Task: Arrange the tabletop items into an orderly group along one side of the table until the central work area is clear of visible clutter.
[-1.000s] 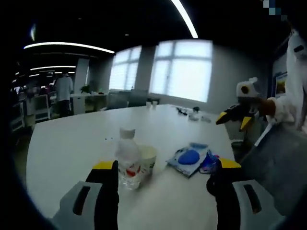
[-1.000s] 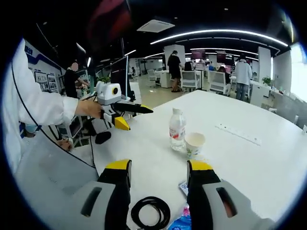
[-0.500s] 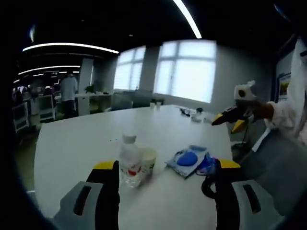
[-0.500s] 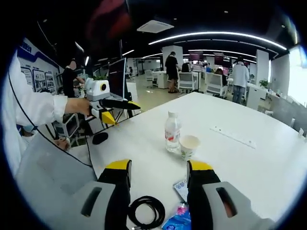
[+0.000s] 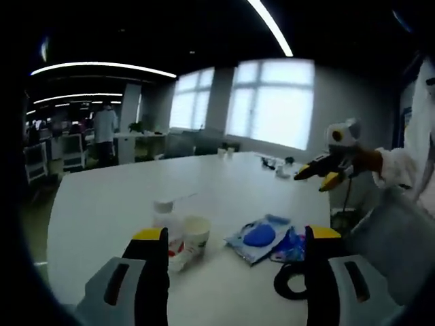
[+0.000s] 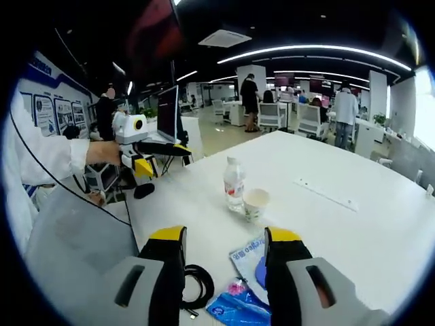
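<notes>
A clear water bottle with a red label stands on the white table, and a paper cup stands right beside it. Blue plastic packets and a coiled black cable lie just ahead of my right gripper, which is open and holds nothing. In the left gripper view the bottle sits partly behind one jaw of my open left gripper. The cup, the packets and the cable lie between its jaws. Each gripper shows in the other's view, held in the air off the table edge: the left gripper and the right gripper.
A long white strip lies flat on the far side of the table. Small items sit at the far end by the windows. Desks, chairs and several people stand in the office beyond. A white sleeve reaches in at the left.
Both views have pulled back and shifted, so more of the packets and the cable shows in front of the right gripper. The bottle and cup sit lower in the left gripper view. Nothing was grasped.
</notes>
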A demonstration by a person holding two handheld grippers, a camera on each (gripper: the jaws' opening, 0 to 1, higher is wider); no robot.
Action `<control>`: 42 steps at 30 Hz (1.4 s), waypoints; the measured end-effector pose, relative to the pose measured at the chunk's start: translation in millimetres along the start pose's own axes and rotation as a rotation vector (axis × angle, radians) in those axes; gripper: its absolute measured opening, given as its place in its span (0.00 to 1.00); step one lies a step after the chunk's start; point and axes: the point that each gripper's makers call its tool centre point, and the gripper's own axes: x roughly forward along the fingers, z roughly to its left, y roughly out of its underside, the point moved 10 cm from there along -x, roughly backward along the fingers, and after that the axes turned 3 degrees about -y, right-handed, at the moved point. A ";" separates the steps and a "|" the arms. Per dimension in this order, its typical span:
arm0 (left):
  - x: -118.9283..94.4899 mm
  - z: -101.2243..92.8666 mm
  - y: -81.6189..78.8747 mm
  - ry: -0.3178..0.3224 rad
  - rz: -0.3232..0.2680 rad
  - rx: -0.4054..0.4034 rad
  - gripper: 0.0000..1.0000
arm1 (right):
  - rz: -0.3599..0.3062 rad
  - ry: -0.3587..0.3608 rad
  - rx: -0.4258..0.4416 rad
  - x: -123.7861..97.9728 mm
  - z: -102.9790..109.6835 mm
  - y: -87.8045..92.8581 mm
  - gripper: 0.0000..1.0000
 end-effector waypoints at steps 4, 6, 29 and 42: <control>2.4 -9.3 -1.9 -0.038 0.005 -0.017 0.78 | -0.002 -0.031 -0.003 -3.4 -11.1 2.7 0.43; 6.2 -14.2 -4.7 -0.056 -0.002 -0.033 0.78 | -0.007 -0.040 0.002 -6.4 -21.8 5.0 0.43; 64.1 -41.2 -11.5 -0.142 0.019 -0.086 0.76 | -0.011 -0.109 0.071 -21.2 -87.3 33.0 0.42; 85.6 -47.3 -2.2 -0.148 0.040 -0.106 0.76 | 0.003 -0.131 0.089 -28.8 -104.3 45.1 0.42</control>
